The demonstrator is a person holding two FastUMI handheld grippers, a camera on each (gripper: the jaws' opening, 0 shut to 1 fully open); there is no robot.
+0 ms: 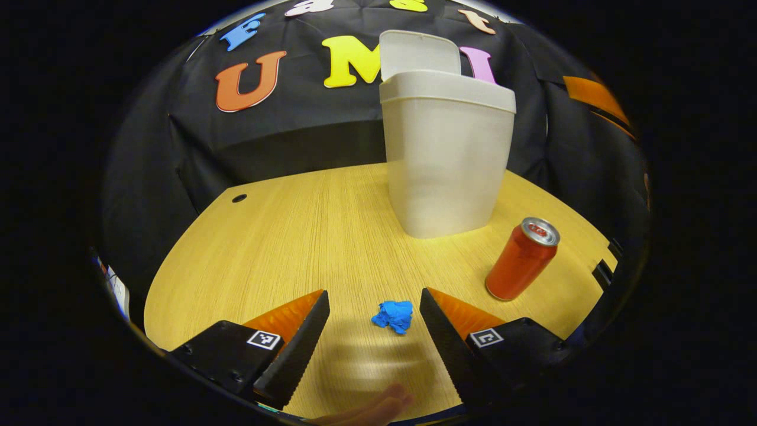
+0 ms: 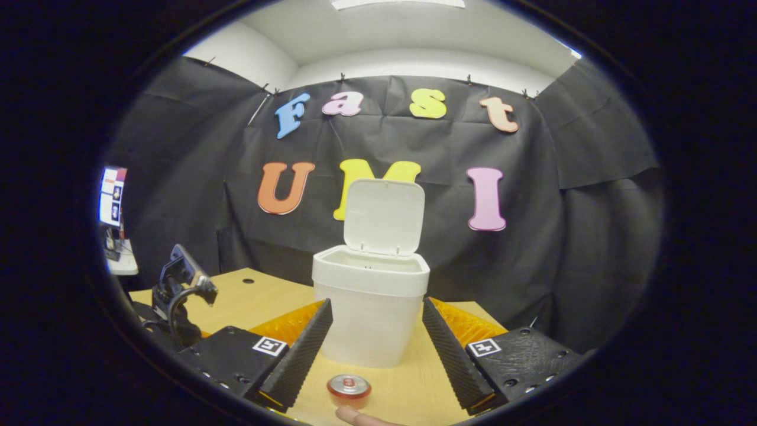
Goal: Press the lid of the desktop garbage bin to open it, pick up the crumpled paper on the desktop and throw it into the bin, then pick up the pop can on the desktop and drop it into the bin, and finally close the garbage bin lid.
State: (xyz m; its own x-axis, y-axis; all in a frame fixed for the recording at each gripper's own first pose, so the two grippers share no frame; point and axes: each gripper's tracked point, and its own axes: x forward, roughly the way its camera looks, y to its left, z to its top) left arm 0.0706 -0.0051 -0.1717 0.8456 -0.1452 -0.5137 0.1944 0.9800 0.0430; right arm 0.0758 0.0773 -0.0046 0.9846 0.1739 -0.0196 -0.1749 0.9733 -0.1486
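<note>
A white bin (image 1: 446, 155) stands at the back of the wooden desk (image 1: 307, 236), its lid (image 1: 419, 53) flipped up. A crumpled blue paper (image 1: 393, 315) lies on the desk just ahead of my left gripper (image 1: 375, 302), which is open, the paper between the fingertips' lines. A red pop can (image 1: 522, 258) stands upright to the right of the paper. In the right gripper view the bin (image 2: 371, 305) is straight ahead with its lid (image 2: 384, 216) open, and the can's top (image 2: 349, 387) sits low, below my open right gripper (image 2: 377, 310).
The other gripper (image 2: 177, 293) shows at the left over the desk (image 2: 260, 299). A fingertip (image 2: 355, 417) shows at the bottom edge, and fingers (image 1: 369, 409) show at the bottom of the left gripper view. A small hole (image 1: 239, 198) marks the desk's far left.
</note>
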